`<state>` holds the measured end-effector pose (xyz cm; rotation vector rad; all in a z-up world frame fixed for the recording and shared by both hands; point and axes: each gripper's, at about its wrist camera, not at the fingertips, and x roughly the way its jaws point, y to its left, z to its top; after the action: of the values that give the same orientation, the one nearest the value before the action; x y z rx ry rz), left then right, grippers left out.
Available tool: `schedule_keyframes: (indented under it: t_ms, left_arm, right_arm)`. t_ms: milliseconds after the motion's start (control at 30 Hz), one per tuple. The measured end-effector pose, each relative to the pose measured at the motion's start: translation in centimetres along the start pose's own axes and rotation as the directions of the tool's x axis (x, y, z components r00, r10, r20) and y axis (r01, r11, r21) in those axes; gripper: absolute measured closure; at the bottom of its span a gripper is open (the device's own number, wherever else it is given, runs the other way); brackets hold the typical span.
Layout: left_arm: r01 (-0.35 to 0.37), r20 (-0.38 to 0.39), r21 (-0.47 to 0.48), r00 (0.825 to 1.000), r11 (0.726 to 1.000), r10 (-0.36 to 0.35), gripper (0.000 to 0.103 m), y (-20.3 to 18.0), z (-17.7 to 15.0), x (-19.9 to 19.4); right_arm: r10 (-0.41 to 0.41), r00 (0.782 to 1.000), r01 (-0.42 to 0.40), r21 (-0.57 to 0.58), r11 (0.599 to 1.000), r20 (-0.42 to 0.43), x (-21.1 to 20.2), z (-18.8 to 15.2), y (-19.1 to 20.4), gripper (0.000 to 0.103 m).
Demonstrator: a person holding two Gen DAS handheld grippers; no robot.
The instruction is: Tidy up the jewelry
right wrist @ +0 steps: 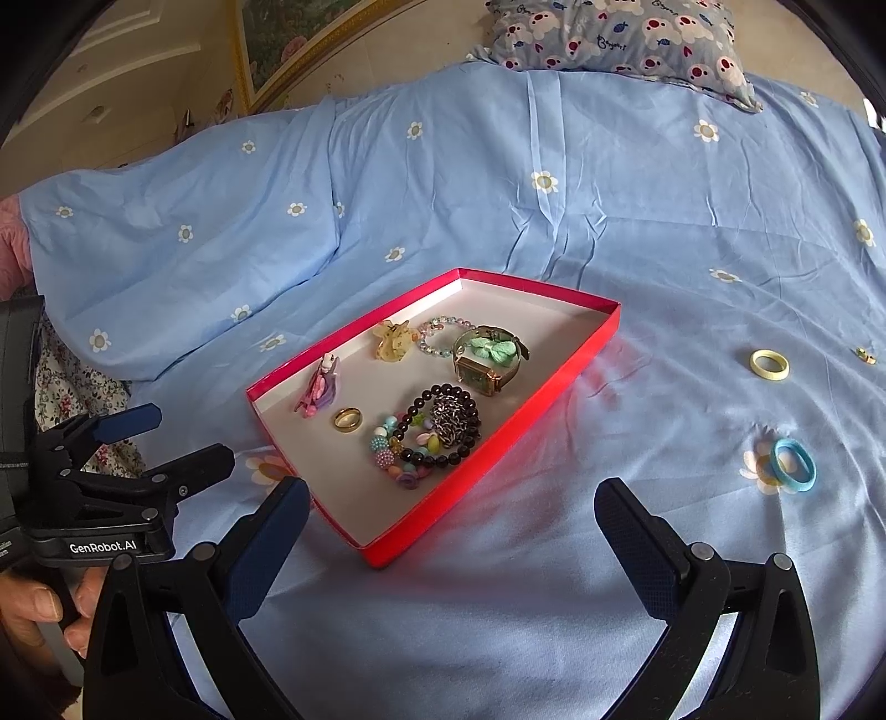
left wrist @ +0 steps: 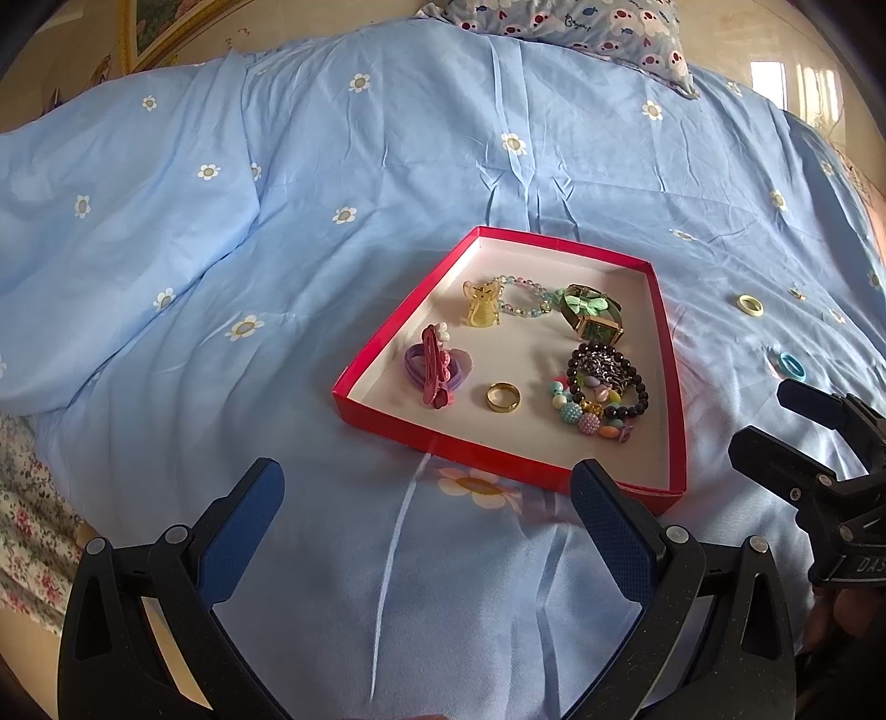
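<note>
We hold our left tool (left wrist: 426, 493) low over the bed, its two blue-padded fingers spread wide with nothing between them, and our right tool (right wrist: 451, 512) hovers the same way, fingers spread and empty. Between and ahead of both lies a shallow red tray (left wrist: 673, 399) with a white inside, resting flat on the blue flowered bedsheet (left wrist: 277, 221). Inside the tray we see a gold ring (left wrist: 503, 397) lying alone near the front edge, with a pink hair clip (left wrist: 434, 368) on top of purple hair ties (left wrist: 418, 368) to its left. On the right side of the tray, a dark beaded bracelet (left wrist: 637, 387) overlaps a string of pastel beads (left wrist: 581, 415), and a dark metallic chain piece (left wrist: 601, 368) sits inside the dark bracelet's loop. Toward the back sit a yellow claw clip (left wrist: 480, 310), touching a pale glass-bead bracelet (left wrist: 523, 302), and a green-faced watch (left wrist: 601, 327) with a green bow (left wrist: 590, 303) over it. Outside the tray, on the sheet to the right, lie a pale yellow ring (right wrist: 769, 364) and, nearer to us, a light blue hair tie (right wrist: 793, 464); a tiny gold piece (right wrist: 865, 355) lies farther right, too small to identify. A patterned pillow (right wrist: 620, 33) lies at the far end of the bed. In the right wrist view, a hand (right wrist: 39, 609) grips the left tool's handle.
</note>
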<state>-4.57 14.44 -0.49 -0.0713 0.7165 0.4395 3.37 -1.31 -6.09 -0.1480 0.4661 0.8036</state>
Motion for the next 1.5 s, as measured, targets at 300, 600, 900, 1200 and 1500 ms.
schedule_keyframes:
  t_ms: [300, 600, 900, 1200, 1500]
  left_arm:
    - [0.002, 0.001, 0.004, 1.000, 1.000, -0.002, 0.000, -0.02, -0.06, -0.02]
    - [0.001, -0.001, 0.005, 1.000, 1.000, -0.001, 0.000, -0.04, -0.11, -0.02]
    - [0.001, 0.006, 0.000, 1.000, 1.000, -0.001, 0.000, 0.03, -0.14, -0.03]
    - [0.001, 0.006, 0.007, 1.000, 1.000, -0.001, 0.000, -0.13, -0.11, -0.02]
    - [0.004, 0.002, 0.006, 1.000, 1.000, -0.004, 0.000, -0.11, -0.01, 0.09]
  right_arm:
    - [0.000, 1.000, 0.000, -0.003, 1.000, 0.004, -0.29, 0.21, 0.30, 0.000]
    - [0.000, 1.000, 0.000, -0.003, 1.000, 0.004, -0.33, 0.20, 0.37, 0.000]
    - [0.004, 1.000, -0.004, -0.006, 1.000, 0.009, -0.70, 0.50, 0.81, 0.000]
    - [0.008, 1.000, -0.008, -0.008, 1.000, 0.004, -0.60, 0.43, 0.86, 0.000]
    - [0.009, 1.000, -0.009, -0.002, 1.000, 0.002, -0.58, 0.46, 0.78, 0.000]
